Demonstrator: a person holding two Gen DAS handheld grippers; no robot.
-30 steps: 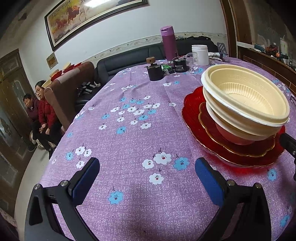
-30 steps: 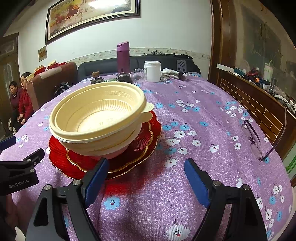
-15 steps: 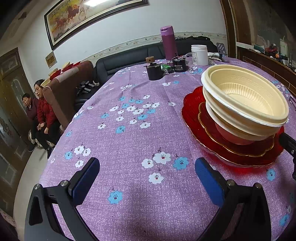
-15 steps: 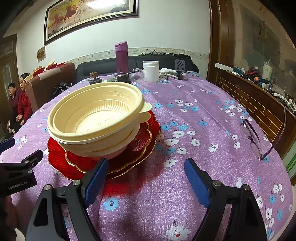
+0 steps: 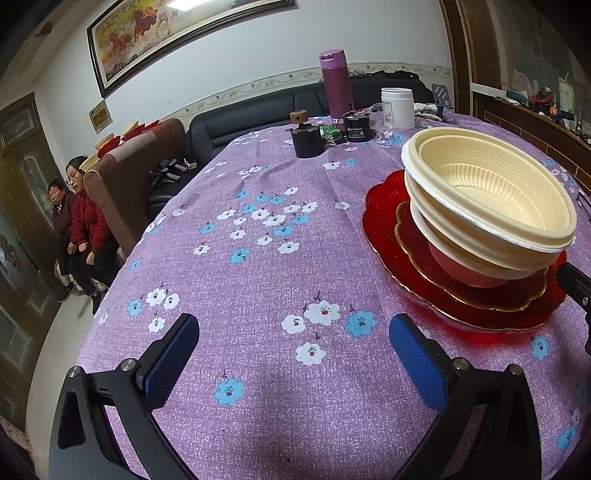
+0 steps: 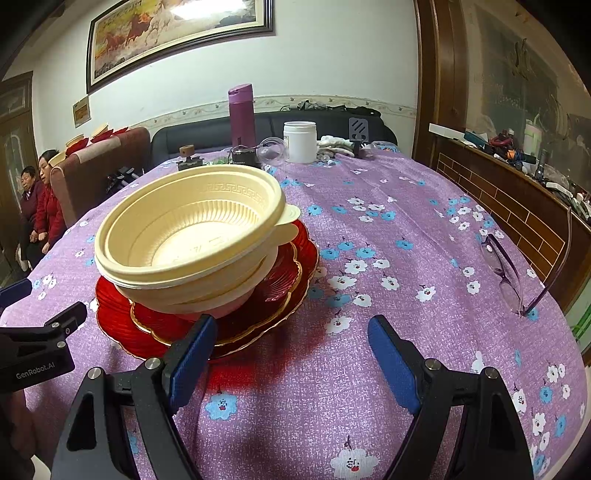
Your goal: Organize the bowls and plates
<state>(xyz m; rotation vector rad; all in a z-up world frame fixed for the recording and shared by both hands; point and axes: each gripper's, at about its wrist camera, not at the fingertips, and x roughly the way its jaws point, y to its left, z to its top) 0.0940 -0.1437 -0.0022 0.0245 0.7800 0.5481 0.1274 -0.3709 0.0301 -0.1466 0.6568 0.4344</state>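
Left claw (image 5: 293,354): nearest item in its own view; blue pads spread wide, nothing between them, poised over bare tablecloth (image 5: 258,280) to the left of the stack, touching nothing; its dark body shows at the left edge of the right view

Right claw (image 6: 291,354): blue pads spread wide, empty; left pad just in front of the plates' near rim, contact not clear from this angle

Large red plate (image 6: 110,314): bottom of the stack, near the middle of the table; scalloped rim, glossy, glass or clear plastic by the look; judged stiff, slippery, possibly breakable; best taken by the rim

Small red plate (image 6: 284,273): gold-edged, resting on the large one; same handling

Cream bowls (image 6: 192,218): several nested, tilted, sitting on the small plate; thin ribbed plastic, judged light and slightly flexible; the lip or the side tabs offer a hold; the leaning stack could slide if nudged

Glasses (image 6: 506,273): purple frame, lying well apart to the right

Far edge of table: black pot with wooden knob (image 5: 306,138); small black jar (image 5: 356,129); purple flask (image 5: 335,85); white tub (image 5: 397,108)

Beyond: black sofa (image 5: 258,114); two seated people (image 5: 75,218) at far left; framed horse painting (image 5: 177,29)
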